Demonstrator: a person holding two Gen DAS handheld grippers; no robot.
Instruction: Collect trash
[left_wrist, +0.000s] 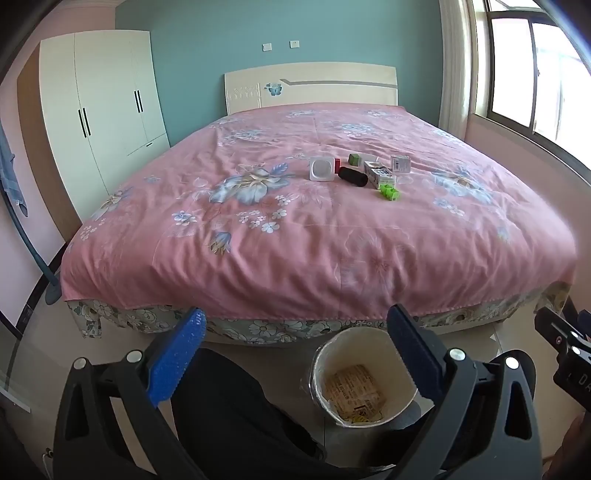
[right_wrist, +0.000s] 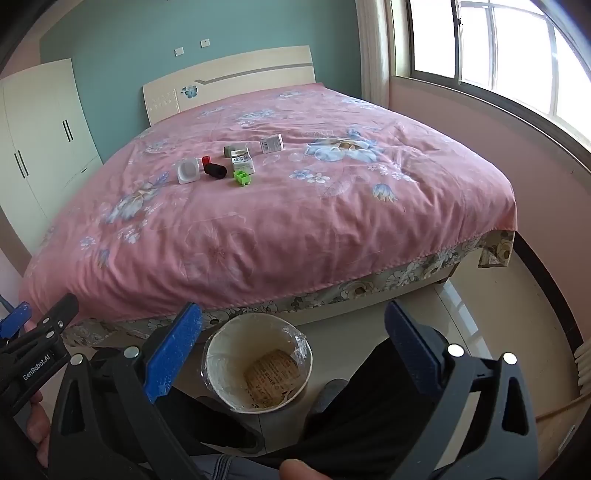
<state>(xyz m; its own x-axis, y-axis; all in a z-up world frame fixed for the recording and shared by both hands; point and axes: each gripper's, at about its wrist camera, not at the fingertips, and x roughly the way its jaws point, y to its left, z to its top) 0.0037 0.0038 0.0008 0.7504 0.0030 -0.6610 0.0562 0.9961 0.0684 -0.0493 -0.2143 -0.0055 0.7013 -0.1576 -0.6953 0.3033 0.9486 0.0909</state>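
While the small boxes (left_wrist: 376, 171) lie clustered on the bed (left_wrist: 317, 236), a bin (right_wrist: 258, 365) stands on the floor. Both the left gripper (left_wrist: 295, 354) and right gripper (right_wrist: 295, 350) hold fingers wide, empty. Only the right view shows a thumb (right_wrist: 301, 470).

Teal wall (left_wrist: 207, 40), white wardrobe (left_wrist: 99, 110), pink-quilted bed (left_wrist: 295, 236), sunlit window (right_wrist: 498, 51)

right gripper (right_wrist: 291, 332): jaws wide apart, nothing between — tilted down over floor
bin (right_wrist: 221, 354): 6 o'clock, on floor by bed foot, printed paper inside
bed (right_wrist: 295, 229): pink floral cover, fills centre
trash cluster (right_wrist: 229, 162): 11 o'clock on bed — boxes, black roll, green piece
left gripper (right_wrist: 33, 325): 9 o'clock edge
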